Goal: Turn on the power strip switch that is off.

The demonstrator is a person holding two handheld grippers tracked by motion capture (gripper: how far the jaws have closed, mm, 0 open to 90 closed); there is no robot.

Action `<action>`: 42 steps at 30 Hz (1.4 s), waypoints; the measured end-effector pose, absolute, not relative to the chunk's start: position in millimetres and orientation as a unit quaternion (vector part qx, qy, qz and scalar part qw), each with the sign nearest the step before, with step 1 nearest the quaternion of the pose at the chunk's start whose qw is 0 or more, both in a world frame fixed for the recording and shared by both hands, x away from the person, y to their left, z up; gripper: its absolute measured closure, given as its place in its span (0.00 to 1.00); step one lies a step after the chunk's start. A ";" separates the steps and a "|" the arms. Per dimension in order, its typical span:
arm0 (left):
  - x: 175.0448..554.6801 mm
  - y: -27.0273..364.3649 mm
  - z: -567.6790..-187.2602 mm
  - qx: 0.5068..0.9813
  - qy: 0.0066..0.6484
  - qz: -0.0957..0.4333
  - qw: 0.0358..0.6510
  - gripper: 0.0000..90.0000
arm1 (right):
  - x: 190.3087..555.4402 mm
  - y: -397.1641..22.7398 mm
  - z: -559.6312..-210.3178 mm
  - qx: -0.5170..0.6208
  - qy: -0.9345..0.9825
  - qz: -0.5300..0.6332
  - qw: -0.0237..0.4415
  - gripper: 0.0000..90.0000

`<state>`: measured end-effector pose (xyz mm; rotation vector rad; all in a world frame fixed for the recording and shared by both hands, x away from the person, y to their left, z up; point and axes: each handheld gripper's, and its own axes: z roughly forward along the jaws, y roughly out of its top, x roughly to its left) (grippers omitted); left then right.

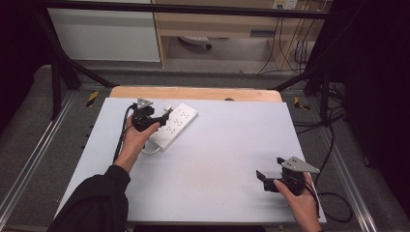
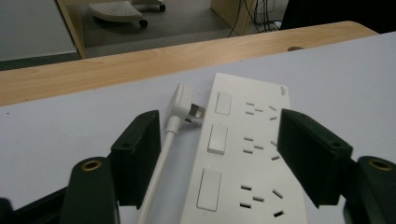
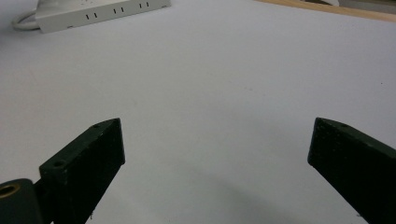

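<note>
A white power strip (image 1: 178, 123) (image 2: 247, 154) with several sockets and rocker switches lies on the white table top (image 1: 217, 150), towards the back left. Its white plug (image 2: 184, 105) rests loose beside the strip's far end, prongs touching the strip's side, and the white cable (image 2: 159, 163) runs back along the strip. My left gripper (image 1: 162, 118) (image 2: 217, 121) hovers over the strip's near half. Its jaws stand apart, straddling the cable and the strip, and no pad visibly presses on either. My right gripper (image 1: 270, 170) (image 3: 217, 130) stands open low over bare table at the front right. The power strip (image 3: 93, 11) lies far off in its view.
A wooden table edge (image 1: 193, 93) runs along the back of the white top. Black frame bars (image 1: 183, 8) cross behind it. Black cables (image 1: 333, 145) trail over the floor at the right. A wheeled base (image 2: 116, 9) stands on the floor beyond the table.
</note>
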<state>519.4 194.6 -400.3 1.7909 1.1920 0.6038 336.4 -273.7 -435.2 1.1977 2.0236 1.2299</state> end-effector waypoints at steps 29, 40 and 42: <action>529.0 189.9 -399.2 0.725 0.479 0.232 0.438 0.83 | 336.4 -274.6 -434.6 0.438 0.740 0.450 0.241 0.05; 529.8 188.0 -396.4 0.733 0.465 0.214 0.448 1.00 | 336.8 -275.2 -434.9 0.438 0.740 0.449 0.242 0.05; 530.4 186.8 -396.8 0.735 0.465 0.213 0.444 1.00 | 336.7 -274.9 -434.8 0.439 0.739 0.450 0.241 0.05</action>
